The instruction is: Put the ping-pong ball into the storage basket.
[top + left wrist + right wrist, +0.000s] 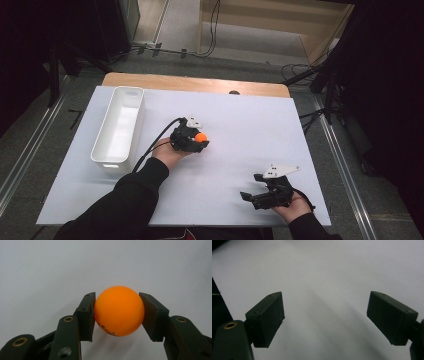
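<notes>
My left fingers are clenched on the orange ball, one pad on each side at its widest part, so it cannot slip forward or back. In the left gripper view the ball sits in the middle of the frame, and a soft shadow under it makes me think it is just above the white counter, though I cannot tell if it touches. On the lower part of the ball there is dark printed writing, but it curves away and I cannot read it.

In the high view the left gripper holds the ball near the centre of the frame, just to the right of the white bin, which stands at the upper left of the counter. I think the bin is the likely place for the ball, because it is near and looks empty.

My right gripper has released fingers, wide apart, with nothing between them. It rests at the lower right of the high view, well apart from the ball, probably waiting.
</notes>
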{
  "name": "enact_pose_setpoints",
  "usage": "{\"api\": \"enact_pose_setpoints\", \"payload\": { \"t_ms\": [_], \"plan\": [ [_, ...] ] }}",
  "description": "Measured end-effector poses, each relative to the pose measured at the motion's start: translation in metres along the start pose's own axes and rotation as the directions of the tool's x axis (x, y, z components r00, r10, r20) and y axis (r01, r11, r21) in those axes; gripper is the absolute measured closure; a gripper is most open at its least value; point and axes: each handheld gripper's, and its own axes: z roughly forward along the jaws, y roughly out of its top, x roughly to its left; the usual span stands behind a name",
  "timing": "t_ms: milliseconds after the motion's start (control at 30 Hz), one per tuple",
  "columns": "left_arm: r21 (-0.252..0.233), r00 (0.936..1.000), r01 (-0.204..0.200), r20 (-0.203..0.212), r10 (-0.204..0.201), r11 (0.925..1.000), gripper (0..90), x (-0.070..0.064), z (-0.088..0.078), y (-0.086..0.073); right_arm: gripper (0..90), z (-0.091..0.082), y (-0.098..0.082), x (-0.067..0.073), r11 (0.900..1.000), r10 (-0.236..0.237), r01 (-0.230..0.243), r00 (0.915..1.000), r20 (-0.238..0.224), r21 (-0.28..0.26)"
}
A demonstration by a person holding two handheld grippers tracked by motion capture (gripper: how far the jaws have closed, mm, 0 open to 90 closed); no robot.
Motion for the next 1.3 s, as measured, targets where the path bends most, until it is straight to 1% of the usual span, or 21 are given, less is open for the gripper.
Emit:
{"api": "enact_pose_setpoints", "payload": {
  "t_ms": [67,367,433,467,533,567,600,700,800,933,1033,1133,1300],
  "plan": [
    [0.000,0.9999,-0.006,0.008,0.006,1.0000,50.4,-0.001,-0.002,0.001,13.1,0.000,0.000,0.000,1.000,0.005,-0.005,1.0000,-0.001,-0.003],
    [-0.004,0.9993,-0.020,0.031,0.020,0.9998,50.4,-0.006,-0.012,0.003,13.1,0.000,0.000,0.000,1.000,0.001,-0.001,1.0000,0.002,-0.005],
    [-0.008,0.9993,-0.017,0.034,0.018,0.9998,50.3,-0.007,-0.014,0.004,13.2,0.000,0.000,0.000,1.000,0.000,0.000,1.0000,0.004,-0.007],
    [-0.004,0.9990,-0.025,0.036,0.025,0.9997,50.3,-0.008,-0.017,0.005,13.1,0.000,0.000,0.000,1.000,0.001,-0.001,1.0000,0.003,-0.005],
    [-0.008,0.9989,-0.025,0.039,0.025,0.9997,50.3,-0.008,-0.018,0.005,13.2,0.000,0.000,0.000,1.000,0.004,-0.004,1.0000,0.001,-0.003],
    [-0.011,0.9989,-0.018,0.043,0.019,0.9998,50.4,-0.009,-0.019,0.005,13.1,0.000,0.000,0.000,1.000,0.005,-0.005,1.0000,0.000,-0.002],
    [-0.004,0.9984,-0.028,0.048,0.029,0.9996,50.3,-0.009,-0.022,0.006,13.1,0.000,0.000,0.000,1.000,0.004,-0.004,1.0000,0.000,-0.002],
    [-0.002,0.9982,-0.023,0.055,0.023,0.9997,50.3,-0.010,-0.022,0.006,13.1,0.000,0.000,0.000,1.000,0.005,-0.005,1.0000,0.001,-0.003],
    [0.011,0.9977,-0.037,0.058,0.036,0.9993,50.3,-0.011,-0.024,0.005,13.1,0.000,0.000,0.000,1.000,0.004,-0.004,1.0000,0.000,-0.002],
    [0.019,0.9973,-0.033,0.067,0.032,0.9993,50.3,-0.012,-0.026,0.006,13.1,0.000,0.000,0.000,1.000,0.001,-0.001,1.0000,0.003,-0.005],
    [0.025,0.9968,-0.039,0.071,0.037,0.9989,50.3,-0.012,-0.028,0.007,13.1,0.000,0.000,0.000,1.000,0.005,-0.005,1.0000,0.002,-0.002],
    [0.019,0.9973,-0.032,0.066,0.031,0.9993,50.3,-0.012,-0.029,0.007,13.1,0.000,0.000,0.000,1.000,0.002,-0.002,1.0000,0.002,-0.001],
    [0.026,0.9971,-0.025,0.072,0.023,0.9993,50.4,-0.011,-0.031,0.008,13.2,0.000,0.000,0.000,1.000,0.000,0.000,1.0000,0.004,-0.007]
  ]
}}
